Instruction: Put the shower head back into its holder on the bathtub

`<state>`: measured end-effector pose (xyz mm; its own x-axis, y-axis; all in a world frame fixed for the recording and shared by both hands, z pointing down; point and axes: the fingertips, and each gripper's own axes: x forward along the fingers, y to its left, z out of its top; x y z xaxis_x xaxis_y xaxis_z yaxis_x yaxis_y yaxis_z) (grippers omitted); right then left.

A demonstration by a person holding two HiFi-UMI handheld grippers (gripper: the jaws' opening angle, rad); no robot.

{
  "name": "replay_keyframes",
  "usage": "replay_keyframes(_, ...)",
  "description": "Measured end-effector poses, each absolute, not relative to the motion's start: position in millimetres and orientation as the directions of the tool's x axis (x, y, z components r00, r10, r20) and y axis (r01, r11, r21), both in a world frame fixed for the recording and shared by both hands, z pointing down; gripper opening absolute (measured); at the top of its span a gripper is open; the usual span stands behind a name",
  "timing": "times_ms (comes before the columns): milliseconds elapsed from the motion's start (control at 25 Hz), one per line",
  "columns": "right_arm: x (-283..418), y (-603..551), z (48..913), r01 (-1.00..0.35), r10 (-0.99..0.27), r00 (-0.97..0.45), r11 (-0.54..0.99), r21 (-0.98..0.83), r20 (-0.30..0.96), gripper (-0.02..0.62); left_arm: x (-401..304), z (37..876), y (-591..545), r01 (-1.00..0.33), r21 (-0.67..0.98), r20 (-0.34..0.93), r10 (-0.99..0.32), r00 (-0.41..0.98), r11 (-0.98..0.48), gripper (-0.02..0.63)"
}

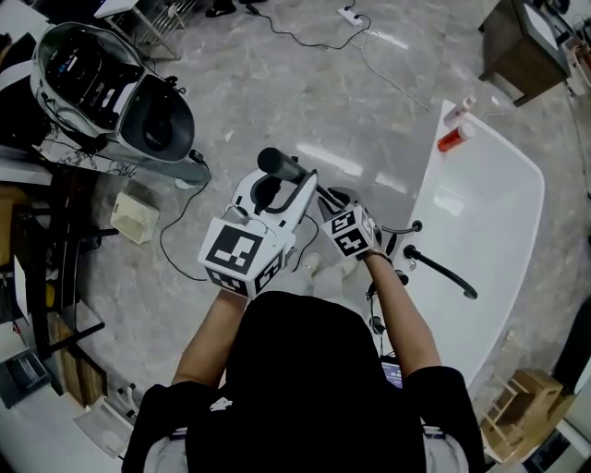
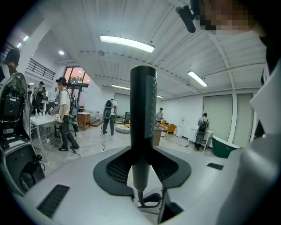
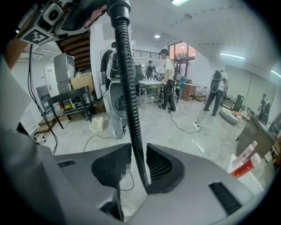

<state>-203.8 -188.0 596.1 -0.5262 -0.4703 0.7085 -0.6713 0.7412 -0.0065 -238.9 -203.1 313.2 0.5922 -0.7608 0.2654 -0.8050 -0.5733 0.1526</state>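
Observation:
The black shower head (image 1: 277,166) sticks up between the jaws of my left gripper (image 1: 282,182), which is shut on its handle (image 2: 142,114); the handle stands upright in the left gripper view, with the left gripper (image 2: 142,176) around its lower part. A black ribbed hose (image 3: 129,88) hangs from it and runs down between the pads of my right gripper (image 3: 136,169), which is closed on it. In the head view my right gripper (image 1: 337,208) sits just right of the left one, beside the white bathtub (image 1: 499,185). Black tap fittings (image 1: 413,249) with a long spout (image 1: 448,274) stand on the tub's near rim.
A red bottle (image 1: 454,139) and a white one lie at the tub's far end. A grey and white shell-shaped machine (image 1: 111,92) stands at the left. Cables and a power strip (image 1: 349,14) lie on the marble floor. Several people stand far off in the room.

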Motion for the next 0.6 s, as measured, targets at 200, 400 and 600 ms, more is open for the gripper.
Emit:
replay_keyframes(200, -203.4, -194.5, 594.0, -0.682, -0.48, -0.521, 0.731, -0.006, 0.706, 0.072, -244.9, 313.6, -209.2, -0.807, 0.16, 0.265, -0.762, 0.59, -0.569, 0.144)
replay_keyframes(400, -194.3, -183.1, 601.5, -0.697, -0.505, -0.515, 0.717, 0.005, 0.693, 0.069, -243.3, 323.4, -194.1, -0.808, 0.154, 0.254, -0.767, 0.589, -0.569, 0.144)
replay_keyframes(600, -182.7, -190.1, 589.7, -0.729, -0.536, -0.499, 0.685, 0.005, 0.681, 0.068, -247.8, 318.1, -200.3, -0.806, 0.162, 0.248, -0.767, 0.592, -0.569, 0.144)
